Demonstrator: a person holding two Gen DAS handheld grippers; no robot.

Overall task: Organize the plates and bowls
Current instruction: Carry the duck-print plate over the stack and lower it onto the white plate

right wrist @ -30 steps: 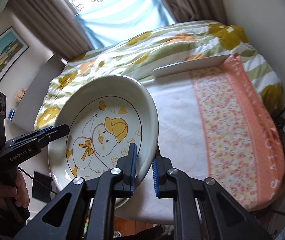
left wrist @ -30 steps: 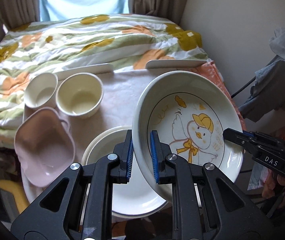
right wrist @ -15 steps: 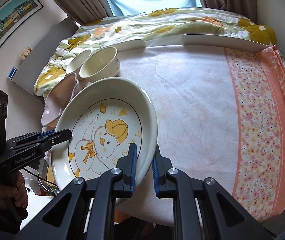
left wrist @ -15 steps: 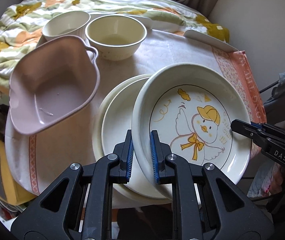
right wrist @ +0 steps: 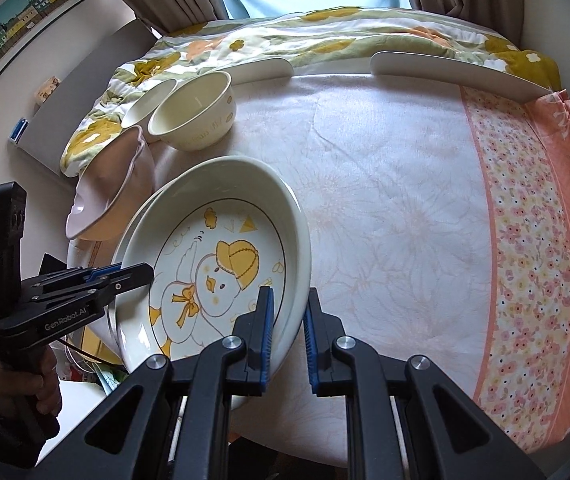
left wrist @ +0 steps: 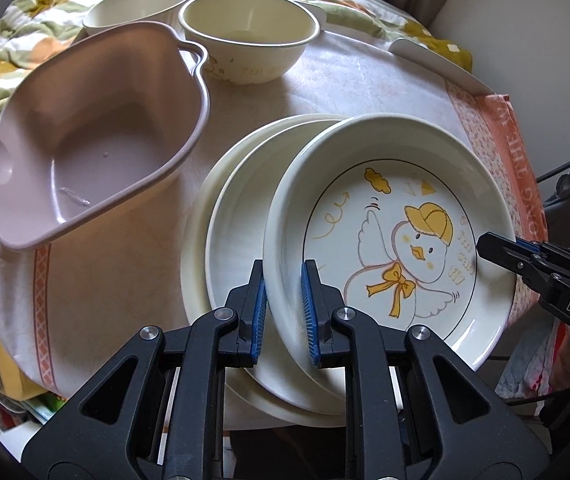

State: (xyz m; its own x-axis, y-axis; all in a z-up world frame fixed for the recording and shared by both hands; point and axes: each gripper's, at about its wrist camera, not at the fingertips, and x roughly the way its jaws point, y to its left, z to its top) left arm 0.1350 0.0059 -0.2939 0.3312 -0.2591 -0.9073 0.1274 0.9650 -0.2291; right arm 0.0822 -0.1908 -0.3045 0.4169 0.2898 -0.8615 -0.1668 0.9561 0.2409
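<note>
Above the stacked plain cream plates [left wrist: 237,216], both the left gripper [left wrist: 283,312] and right gripper [right wrist: 287,330] are pinching the duck-printed white ceramic plate [left wrist: 397,236], probably needing level, centred lowering.

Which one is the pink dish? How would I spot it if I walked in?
Find the table with the white and orange flowered cloth. On its left side, in front of two cream bowls and beside the stacked white plates, sits the pink dish. It is the only pink piece, deep and leaf-shaped with a pointed tip, while everything around it is round and cream.
</note>
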